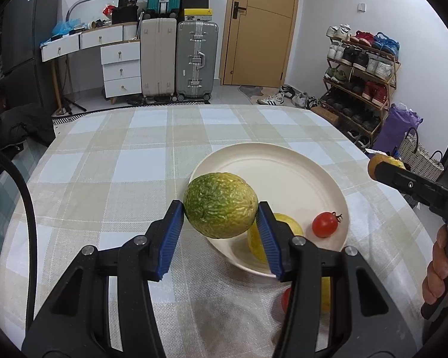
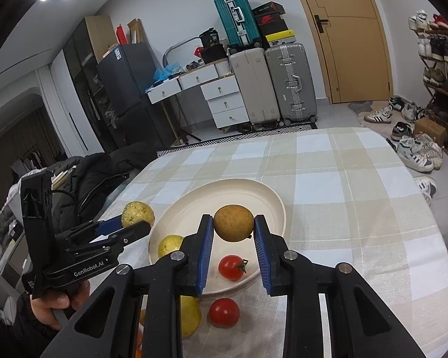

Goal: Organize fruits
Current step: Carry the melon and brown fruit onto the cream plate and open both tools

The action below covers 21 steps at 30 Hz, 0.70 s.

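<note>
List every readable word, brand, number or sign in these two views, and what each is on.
"GenRobot.AI": side of the left tool, right wrist view.
"DA", cut off at the frame edge: body of the right tool, left wrist view.
"36" or "38", blurred: black bag on the desk.
Swoosh logo, no words: red-and-black shoebox.
Too small or blurred: other shoeboxes' print, fridge sticker, small print under "GenRobot.AI".

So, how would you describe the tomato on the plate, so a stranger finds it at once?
Find the cream plate on the checked tablecloth. On its near part lies a small red tomato with a dark stalk, beside a yellow-green fruit. The other red tomato lies off the plate, on the cloth.
</note>
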Each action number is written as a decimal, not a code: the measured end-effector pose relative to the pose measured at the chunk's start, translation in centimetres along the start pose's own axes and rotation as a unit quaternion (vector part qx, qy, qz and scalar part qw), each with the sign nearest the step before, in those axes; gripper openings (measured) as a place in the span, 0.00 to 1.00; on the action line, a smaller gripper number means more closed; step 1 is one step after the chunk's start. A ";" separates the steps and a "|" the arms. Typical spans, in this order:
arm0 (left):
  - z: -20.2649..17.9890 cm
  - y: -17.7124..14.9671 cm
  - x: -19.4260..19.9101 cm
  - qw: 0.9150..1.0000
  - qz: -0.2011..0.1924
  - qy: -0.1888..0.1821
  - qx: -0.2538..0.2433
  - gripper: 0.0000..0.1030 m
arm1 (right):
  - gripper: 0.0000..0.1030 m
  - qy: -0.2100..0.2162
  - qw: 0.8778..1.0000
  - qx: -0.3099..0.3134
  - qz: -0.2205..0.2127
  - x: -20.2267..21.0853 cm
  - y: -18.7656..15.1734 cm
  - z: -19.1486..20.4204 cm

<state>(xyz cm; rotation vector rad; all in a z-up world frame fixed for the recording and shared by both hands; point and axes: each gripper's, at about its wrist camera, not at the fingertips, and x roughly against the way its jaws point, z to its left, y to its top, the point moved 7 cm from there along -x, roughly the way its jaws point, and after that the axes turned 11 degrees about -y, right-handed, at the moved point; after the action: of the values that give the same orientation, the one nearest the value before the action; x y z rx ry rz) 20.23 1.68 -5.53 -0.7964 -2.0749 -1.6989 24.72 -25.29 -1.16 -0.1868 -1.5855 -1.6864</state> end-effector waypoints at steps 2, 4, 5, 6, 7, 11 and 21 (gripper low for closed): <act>0.3 -0.1 -0.5 1.000 0.004 0.003 0.001 0.46 | 0.27 -0.004 1.000 -0.001 0.004 -0.6 -0.2 -0.1; 0.4 -0.3 -1.0 1.000 0.007 0.003 0.003 0.46 | 0.27 -0.010 1.000 0.001 0.005 -1.2 -0.4 -0.2; 0.4 -0.4 -1.2 1.000 0.009 0.003 0.003 0.46 | 0.27 -0.012 1.000 0.000 0.006 -1.5 -0.4 -0.2; 0.4 -0.4 -1.4 1.000 0.010 0.003 0.002 0.46 | 0.27 -0.012 1.000 0.000 0.009 -1.8 -0.6 -0.3; 0.4 -0.5 -1.6 1.000 0.012 0.003 0.000 0.46 | 0.27 -0.012 1.000 0.000 0.012 -2.1 -0.7 -0.3; 0.3 -0.9 -2.4 1.000 0.020 -0.001 -0.001 0.46 | 0.27 -0.015 1.000 0.010 0.022 -3.1 -1.4 -0.2; -0.8 -1.7 -3.6 0.999 0.042 -0.008 -0.020 0.46 | 0.27 -0.023 0.999 0.014 0.035 -4.5 -2.0 -0.4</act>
<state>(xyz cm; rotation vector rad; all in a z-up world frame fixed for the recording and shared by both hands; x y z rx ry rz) 21.93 -0.09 -8.77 -0.8980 -1.9946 -1.6995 26.67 -23.92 -5.47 -0.2654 -1.6164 -1.6166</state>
